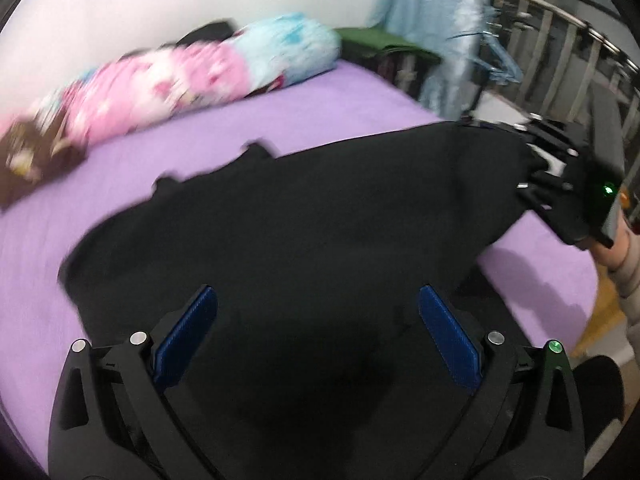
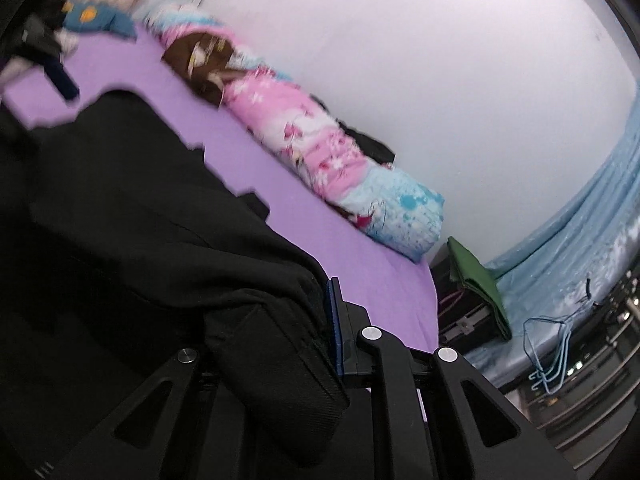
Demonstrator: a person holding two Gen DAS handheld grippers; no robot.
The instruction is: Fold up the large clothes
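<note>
Garment (image 1: 304,216) lies beneath left gripper (image 1: 318,336), unclamped.

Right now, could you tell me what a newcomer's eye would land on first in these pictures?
First, the big black garment spread across the purple bed sheet. The right gripper is shut on its edge at the bed's side, while the left gripper hangs wide open above the cloth. Behind, a rolled pink and blue quilt lies along the white wall.

No text, label, brand or number can be read in either view
</note>
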